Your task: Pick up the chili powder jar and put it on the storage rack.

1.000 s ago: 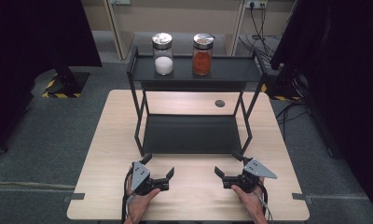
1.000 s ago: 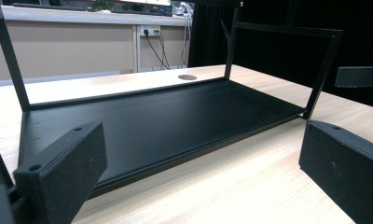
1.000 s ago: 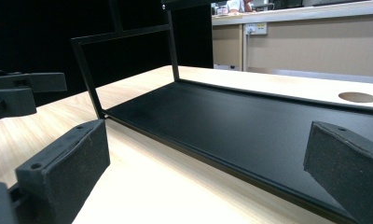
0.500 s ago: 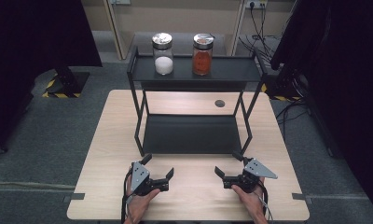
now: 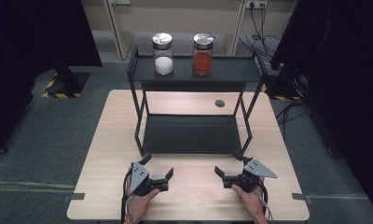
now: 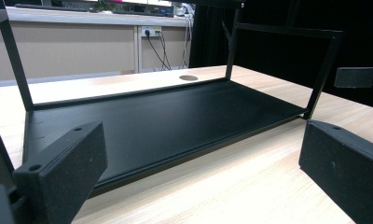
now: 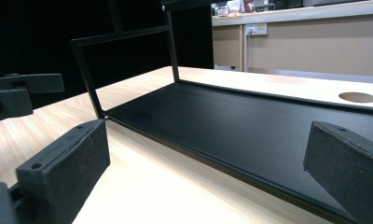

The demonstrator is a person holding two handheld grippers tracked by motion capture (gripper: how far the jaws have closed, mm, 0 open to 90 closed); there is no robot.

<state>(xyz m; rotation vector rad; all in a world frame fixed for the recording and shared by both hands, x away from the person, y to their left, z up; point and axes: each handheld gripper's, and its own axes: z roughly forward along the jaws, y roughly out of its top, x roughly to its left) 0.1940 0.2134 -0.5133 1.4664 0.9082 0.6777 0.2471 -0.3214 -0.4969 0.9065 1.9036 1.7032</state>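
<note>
The left gripper rests low over the near edge of the table, held from behind by a hand that comes up from the bottom of the high view. Its jaws are spread wide apart with nothing between them, and they point ahead toward the rack. The right gripper sits level with it, well apart to its right, held by the other hand; its jaws too stand released and empty, and a grey three-cornered plate tops it. In the left gripper view the two black jaws frame bare wood, and the right gripper shows at the far right edge.

Just ahead of both grippers stands a black two-tier rack, its lower shelf lying flat on the table, close in front of the jaws. Far ahead and above, on the rack's top shelf, two lidded glass jars stand upright side by side, apart: a jar of white contents ahead of the left gripper, and a jar of reddish-orange contents to its right.

The table is light wood with a round cable hole beyond the rack. Grey floor surrounds it, dark curtains hang at both sides, and a beige wall with sockets and cables stands behind.
</note>
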